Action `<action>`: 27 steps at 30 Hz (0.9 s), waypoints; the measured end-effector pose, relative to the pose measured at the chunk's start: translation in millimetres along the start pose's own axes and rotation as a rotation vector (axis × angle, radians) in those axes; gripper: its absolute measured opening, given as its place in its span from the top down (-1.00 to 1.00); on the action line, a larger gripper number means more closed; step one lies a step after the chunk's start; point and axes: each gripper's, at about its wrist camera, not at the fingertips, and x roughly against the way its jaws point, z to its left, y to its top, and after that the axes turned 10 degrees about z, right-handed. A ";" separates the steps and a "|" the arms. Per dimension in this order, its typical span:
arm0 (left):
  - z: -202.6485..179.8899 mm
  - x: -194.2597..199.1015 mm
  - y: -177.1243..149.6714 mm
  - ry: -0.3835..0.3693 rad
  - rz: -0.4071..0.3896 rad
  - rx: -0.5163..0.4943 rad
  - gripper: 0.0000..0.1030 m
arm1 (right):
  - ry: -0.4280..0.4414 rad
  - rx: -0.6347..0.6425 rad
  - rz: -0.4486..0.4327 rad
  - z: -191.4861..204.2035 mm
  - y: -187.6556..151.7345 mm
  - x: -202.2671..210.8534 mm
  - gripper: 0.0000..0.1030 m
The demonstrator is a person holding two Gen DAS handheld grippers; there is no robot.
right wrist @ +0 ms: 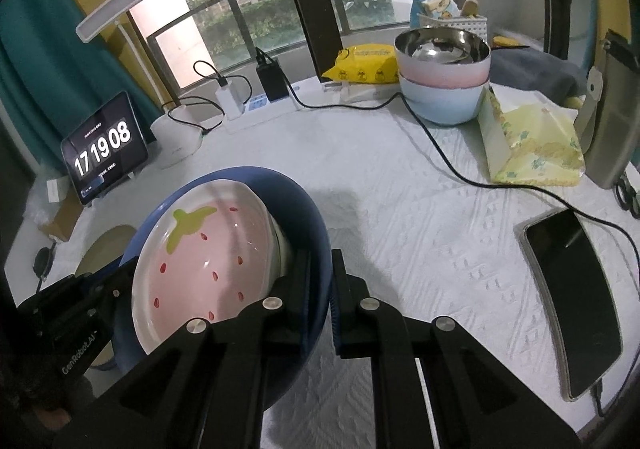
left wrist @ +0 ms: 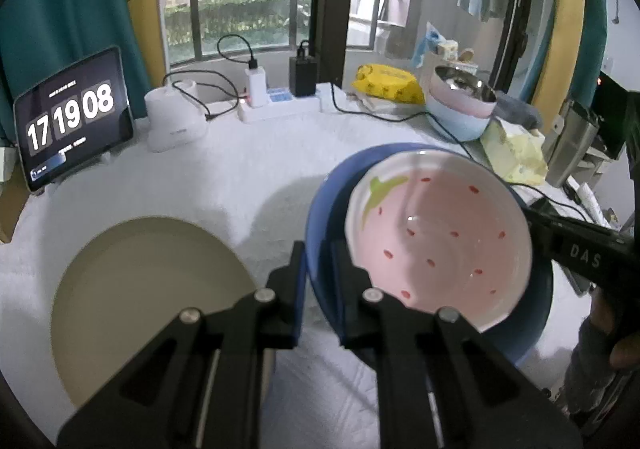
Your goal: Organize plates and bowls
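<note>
Both grippers are clamping the blue bowl: our left gripper at its nine o'clock rim, our right gripper at three o'clock. We are judging that two grips are sharing the load and steadying the tilted strawberry plate lying inside. We are seeing the tan plate resting on the table at our left gripper's eight o'clock, probably the base of the stack.

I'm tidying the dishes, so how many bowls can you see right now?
4: the blue bowl, clamped at its rim by both grippers; the strawberry bowl inside it; the pink bowl stacked in the light blue bowl at the back. More could be nested unseen.
</note>
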 end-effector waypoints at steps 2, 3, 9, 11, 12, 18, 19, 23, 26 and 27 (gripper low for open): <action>-0.1 4.2 1.0 -0.001 -0.010 0.000 0.80 | 0.000 0.002 -0.009 1.3 1.3 4.3 0.80; 0.1 6.0 1.6 -0.001 -0.013 0.000 0.80 | -0.001 0.003 -0.013 2.0 2.1 5.9 0.80; 3.2 17.9 5.1 -0.004 -0.037 0.005 0.80 | 0.001 0.015 -0.038 8.2 6.6 17.7 0.80; 5.2 21.1 6.2 -0.005 -0.044 0.008 0.80 | 0.001 0.021 -0.047 12.0 8.5 22.1 0.80; 6.1 22.6 6.4 -0.005 -0.047 0.010 0.80 | 0.000 0.025 -0.050 13.4 9.2 23.5 0.80; 17.6 34.3 7.0 -0.003 -0.067 0.025 0.80 | 0.001 0.048 -0.071 28.3 14.7 31.5 0.80; 19.1 36.0 6.4 -0.002 -0.070 0.028 0.80 | 0.002 0.052 -0.073 30.7 15.7 31.9 0.80; 30.4 43.2 6.2 0.002 -0.083 0.042 0.80 | 0.006 0.067 -0.080 42.6 19.1 33.5 0.80; 39.2 46.9 5.3 0.009 -0.089 0.051 0.80 | 0.010 0.082 -0.086 53.2 21.0 34.1 0.80; 42.9 48.1 4.7 0.011 -0.091 0.055 0.80 | 0.012 0.088 -0.088 57.5 21.6 34.0 0.80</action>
